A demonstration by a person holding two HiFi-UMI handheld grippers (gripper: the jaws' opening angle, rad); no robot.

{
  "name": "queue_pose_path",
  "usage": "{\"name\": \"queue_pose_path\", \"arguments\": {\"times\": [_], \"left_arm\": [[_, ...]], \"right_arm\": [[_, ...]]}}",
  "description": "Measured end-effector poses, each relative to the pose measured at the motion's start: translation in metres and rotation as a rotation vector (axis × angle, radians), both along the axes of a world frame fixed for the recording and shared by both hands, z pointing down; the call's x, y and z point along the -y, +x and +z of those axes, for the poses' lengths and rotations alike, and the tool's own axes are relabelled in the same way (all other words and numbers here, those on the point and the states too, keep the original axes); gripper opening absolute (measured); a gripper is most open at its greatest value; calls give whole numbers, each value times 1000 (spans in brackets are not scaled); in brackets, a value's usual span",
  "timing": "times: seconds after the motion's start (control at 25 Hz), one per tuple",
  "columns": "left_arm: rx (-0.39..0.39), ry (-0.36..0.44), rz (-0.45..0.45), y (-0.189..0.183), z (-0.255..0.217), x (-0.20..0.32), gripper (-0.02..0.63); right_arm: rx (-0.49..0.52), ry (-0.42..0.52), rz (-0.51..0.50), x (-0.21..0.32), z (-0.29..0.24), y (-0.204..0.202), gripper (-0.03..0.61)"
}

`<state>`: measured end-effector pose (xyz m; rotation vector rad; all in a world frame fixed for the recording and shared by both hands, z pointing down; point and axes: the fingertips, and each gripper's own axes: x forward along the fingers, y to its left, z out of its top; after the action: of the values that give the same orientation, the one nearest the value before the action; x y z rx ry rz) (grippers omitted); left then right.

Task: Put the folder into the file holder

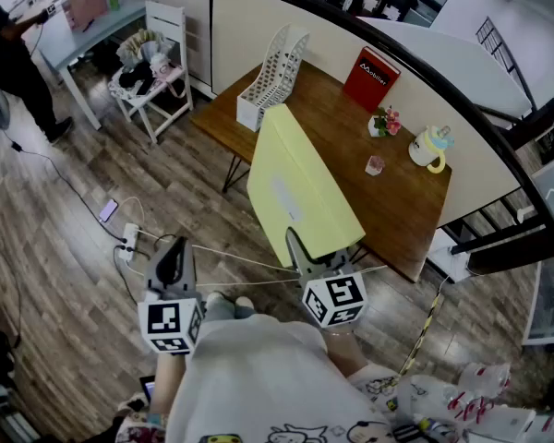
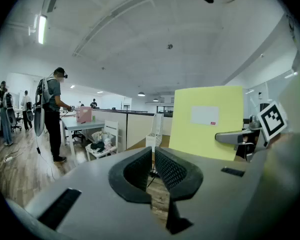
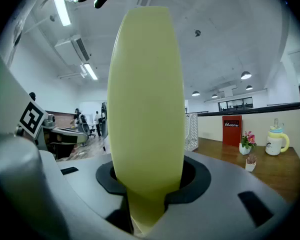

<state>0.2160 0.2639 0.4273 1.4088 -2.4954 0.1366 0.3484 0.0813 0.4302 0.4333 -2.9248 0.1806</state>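
Note:
My right gripper [image 1: 307,249] is shut on the near edge of a pale yellow folder [image 1: 295,181], held up over the front of the brown table [image 1: 415,201]. In the right gripper view the folder [image 3: 147,99] fills the middle, clamped between the jaws of the right gripper [image 3: 146,184]. A white lattice file holder [image 1: 272,74] stands at the table's far left corner, beyond the folder's far end. My left gripper [image 1: 171,258] hangs over the floor to the left, away from the table. Its jaws in the left gripper view [image 2: 153,170] are shut with nothing between them.
On the table stand a red box [image 1: 370,77], a small flower pot [image 1: 384,123], a yellow-white mug [image 1: 429,146] and a small cup [image 1: 375,165]. A white chair [image 1: 152,72] with clutter stands on the floor at left. Cables and a power strip [image 1: 127,240] lie on the floor.

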Motion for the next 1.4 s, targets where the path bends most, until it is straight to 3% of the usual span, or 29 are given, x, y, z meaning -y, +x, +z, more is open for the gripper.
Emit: {"name": "queue_pose_path", "arguments": {"times": [0.32,0.72,1.4], "left_arm": [[4,-11,-43,-10,1,-12,18],[-20,-22,-91,-53,13,-20,18],[-26,-32,24,-248,12,17,18]], "right_arm": [[7,-41,-7,1,1,-2,158],[-34,-63,-44,0,16,-47,160],[-48,-69,32,14,13,-233,160]]}}
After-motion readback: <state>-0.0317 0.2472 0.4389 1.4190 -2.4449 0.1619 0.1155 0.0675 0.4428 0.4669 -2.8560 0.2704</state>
